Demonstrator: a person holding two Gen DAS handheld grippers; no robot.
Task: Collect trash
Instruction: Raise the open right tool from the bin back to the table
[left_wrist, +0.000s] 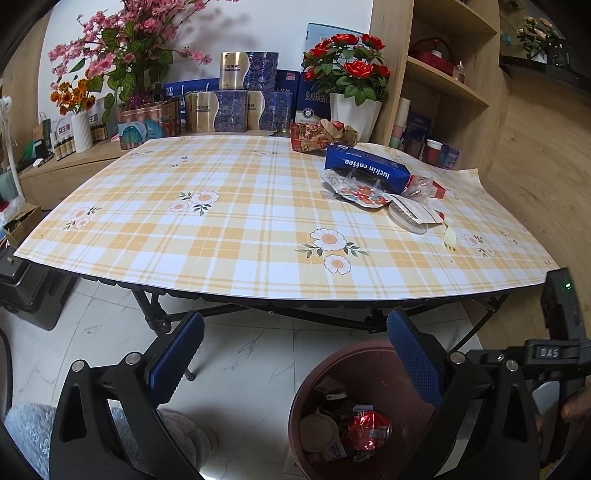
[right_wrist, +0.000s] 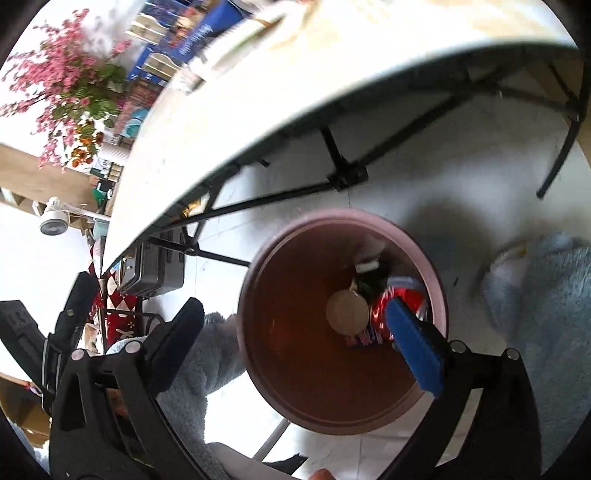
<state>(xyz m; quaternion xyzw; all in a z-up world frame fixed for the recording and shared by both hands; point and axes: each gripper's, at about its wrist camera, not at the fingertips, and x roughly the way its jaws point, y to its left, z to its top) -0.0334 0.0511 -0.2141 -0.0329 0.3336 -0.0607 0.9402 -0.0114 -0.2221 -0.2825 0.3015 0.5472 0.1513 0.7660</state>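
Some trash is lying in the bin (right_wrist: 280, 369) on the floor; box (left_wrist: 365, 168), wrappers (left_wrist: 360, 192) and crumpled paper (left_wrist: 321, 133) are waiting on the table (left_wrist: 184, 236). Left gripper (left_wrist: 295, 354) and right gripper (right_wrist: 295, 332) are gaping, empty.

Right wrist view: tabletop (right_wrist: 258, 85) and boxes (right_wrist: 192, 40) motion-blurred, print unreadable. Left wrist view: bin (left_wrist: 314, 373) cut by the lower edge, its right wall hidden behind a hand-held gripper finger (left_wrist: 413, 354); clear wrappers (left_wrist: 413, 210) under the coffee box (left_wrist: 369, 168) indistinct.

Coffee box (left_wrist: 366, 167) on table (left_wrist: 221, 236), wrappers (left_wrist: 384, 199) beside; bin (left_wrist: 332, 369) below
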